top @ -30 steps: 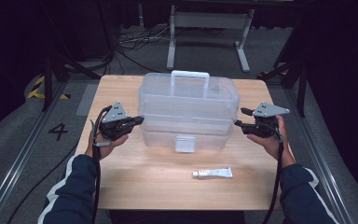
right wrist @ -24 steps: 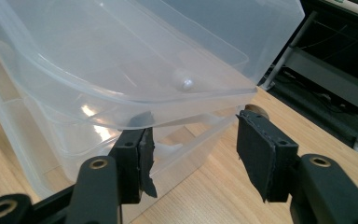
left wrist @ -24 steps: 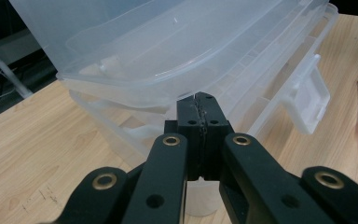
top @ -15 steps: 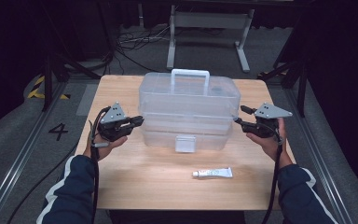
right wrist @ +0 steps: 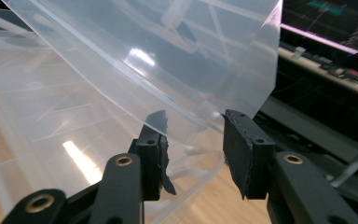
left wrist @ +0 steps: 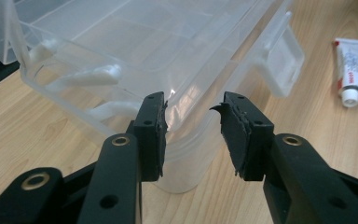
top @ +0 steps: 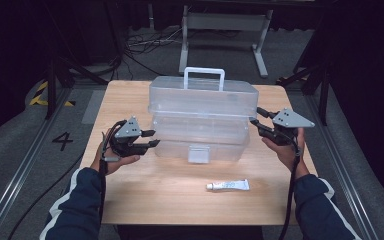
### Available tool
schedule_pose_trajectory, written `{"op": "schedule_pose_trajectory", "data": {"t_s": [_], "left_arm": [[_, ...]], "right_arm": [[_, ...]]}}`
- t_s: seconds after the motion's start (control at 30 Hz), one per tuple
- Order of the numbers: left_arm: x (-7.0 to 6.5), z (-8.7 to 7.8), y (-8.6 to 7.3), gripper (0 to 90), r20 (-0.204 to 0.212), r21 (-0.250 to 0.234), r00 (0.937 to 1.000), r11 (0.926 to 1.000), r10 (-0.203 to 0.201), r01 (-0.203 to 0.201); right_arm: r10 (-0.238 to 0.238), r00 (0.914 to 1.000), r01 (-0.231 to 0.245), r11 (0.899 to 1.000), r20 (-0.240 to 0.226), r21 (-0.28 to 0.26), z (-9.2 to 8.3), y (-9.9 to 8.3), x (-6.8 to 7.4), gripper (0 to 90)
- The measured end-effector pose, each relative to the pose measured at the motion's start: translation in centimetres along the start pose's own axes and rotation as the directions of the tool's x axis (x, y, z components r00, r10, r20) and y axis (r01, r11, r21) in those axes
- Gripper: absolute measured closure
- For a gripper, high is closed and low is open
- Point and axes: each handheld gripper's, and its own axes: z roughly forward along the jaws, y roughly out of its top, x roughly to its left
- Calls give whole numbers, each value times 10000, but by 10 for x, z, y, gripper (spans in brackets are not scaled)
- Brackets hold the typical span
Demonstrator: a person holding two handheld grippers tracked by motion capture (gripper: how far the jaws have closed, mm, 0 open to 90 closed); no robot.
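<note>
So the clear plastic toolbox (top: 202, 117) sits in the middle of the wooden table (top: 145, 195), handle toward the far side, latch facing the near edge, and its lid looks lifted a bit off the lower tub. Biggest risk from here, I'd guess: the box is light and slick, so if one side gets pushed or pinched harder than the other, it'll skate or twist across the wood instead of opening cleanly. Second worry is the lid (thin, bendy plastic): grab just the lip at a corner and it could flex and pop out of the pads, or drop back shut. There's also a small white tube (top: 227, 185) lying near the front edge, right of centre, well apart from the box, so it's only in danger if the whole box slides toward the near side. Now the claws. The left gripper (top: 151, 138) is at the box's left end, and its jaws have just been opening; in the left gripper view they stand at a moderate gap with the tub's rounded corner between them, one pad touching or nearly touching the wall, the other clearly off it, so no grip. The right gripper (top: 254, 116) is at the right end, its jaws have just been closing, and the lid's edge runs between them, pads not pressing yet as far as I can see.
</note>
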Motion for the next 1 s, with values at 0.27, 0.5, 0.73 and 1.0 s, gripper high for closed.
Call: {"op": "schedule_pose_trajectory", "data": {"t_s": [0.27,0.5,0.73,1.0], "left_arm": [[3,3,-3,574,94,30,9999,10000,-93,93],[3,5,-4,541,62,124,10000,9999,-39,38],[1,6,-3,533,150,141,9998,9998,124,-126],[-3,6,-1,532,243,223,9988,9989,418,-424]], "right_arm": [[132,9985,-111,9992,534,-393,3,5,2,674],[278,9956,-233,9984,890,-510,6,8,1,694],[444,9929,-394,9981,1102,-470,10,13,-3,717],[511,9847,-451,9982,1664,-399,15,23,-6,756]]}}
